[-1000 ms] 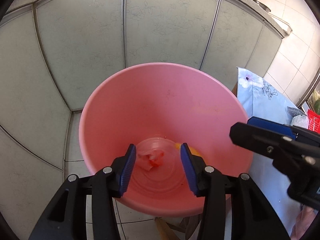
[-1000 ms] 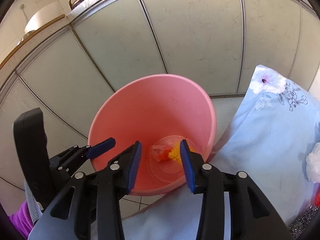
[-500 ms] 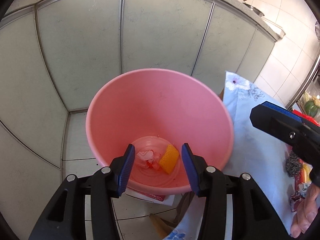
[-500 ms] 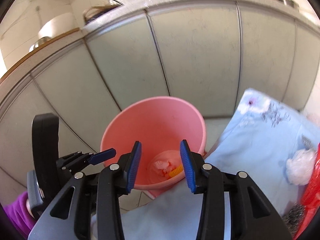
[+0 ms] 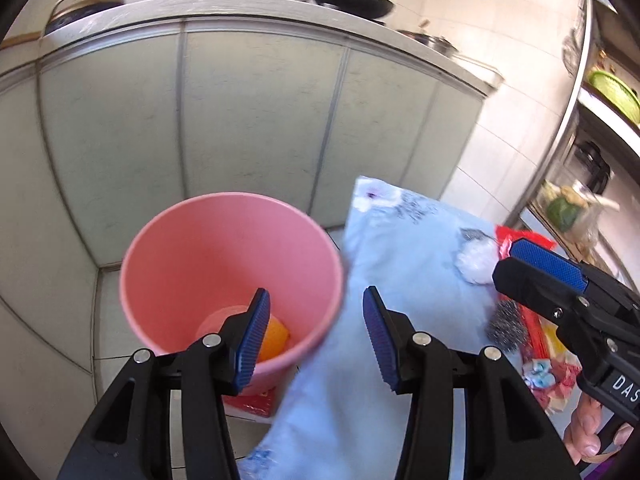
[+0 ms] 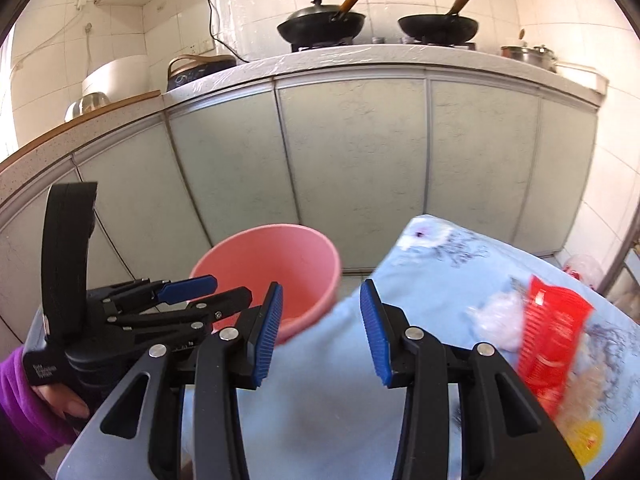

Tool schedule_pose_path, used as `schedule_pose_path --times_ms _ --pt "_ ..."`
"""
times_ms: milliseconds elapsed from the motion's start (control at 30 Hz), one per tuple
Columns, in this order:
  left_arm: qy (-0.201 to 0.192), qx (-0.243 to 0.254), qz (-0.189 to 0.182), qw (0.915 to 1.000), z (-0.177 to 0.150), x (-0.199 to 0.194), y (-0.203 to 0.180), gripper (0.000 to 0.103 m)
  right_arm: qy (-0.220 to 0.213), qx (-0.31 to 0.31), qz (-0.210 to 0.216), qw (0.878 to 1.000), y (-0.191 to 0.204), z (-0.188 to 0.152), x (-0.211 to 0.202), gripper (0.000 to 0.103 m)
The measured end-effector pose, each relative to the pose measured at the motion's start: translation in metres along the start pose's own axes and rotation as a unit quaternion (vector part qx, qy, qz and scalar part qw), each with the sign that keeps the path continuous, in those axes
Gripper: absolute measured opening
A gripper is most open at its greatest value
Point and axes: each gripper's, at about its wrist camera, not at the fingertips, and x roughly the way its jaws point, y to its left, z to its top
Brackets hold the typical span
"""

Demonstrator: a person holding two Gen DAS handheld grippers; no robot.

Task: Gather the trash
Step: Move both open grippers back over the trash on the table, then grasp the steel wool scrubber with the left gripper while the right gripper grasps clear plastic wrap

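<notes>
Left wrist view: the left gripper (image 5: 316, 336) hangs with its fingers wide apart and nothing between them, above the near rim of a pink bucket (image 5: 208, 248) that stands on the floor beside a tabletop under a pale blue floral cloth (image 5: 404, 264). An orange scrap (image 5: 274, 338) lies in the bucket's bottom. On the cloth sit a white wad (image 5: 478, 262), a steel scourer (image 5: 508, 328) and a red wrapper (image 5: 532, 322). The right gripper (image 5: 560, 276) reaches over them.

Right wrist view: the right gripper (image 6: 320, 334) is also parted and empty, above the cloth's near edge. Only here does the red wrapper (image 6: 554, 340) show full length, with the white wad (image 6: 498, 320) just beside it and a yellow piece (image 6: 584, 438) lower down; the bucket's bottom is hidden.

The drop looks done, so the next move is probably a fresh pickup: lower a gripper over one remaining piece and close squarely.
</notes>
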Motion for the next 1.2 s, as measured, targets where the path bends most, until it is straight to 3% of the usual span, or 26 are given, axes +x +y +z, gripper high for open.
schedule_pose_path --times_ms 333,633,967,1200 --pt "0.019 0.054 -0.069 0.996 -0.009 0.007 -0.076 0.048 -0.001 0.034 -0.095 0.995 -0.058 -0.055 -0.062 0.041" --pt "0.035 0.134 -0.144 0.98 -0.024 0.022 -0.16 0.048 0.008 0.127 -0.16 0.979 -0.128 -0.102 -0.097 0.041" --pt "0.071 0.169 -0.133 0.9739 -0.036 0.069 -0.195 0.048 0.013 0.145 -0.167 0.975 -0.149 -0.109 -0.093 0.041" --pt "0.108 0.137 -0.132 0.9758 -0.037 0.1 -0.186 0.048 0.024 0.154 -0.165 0.974 -0.161 -0.11 -0.082 0.041"
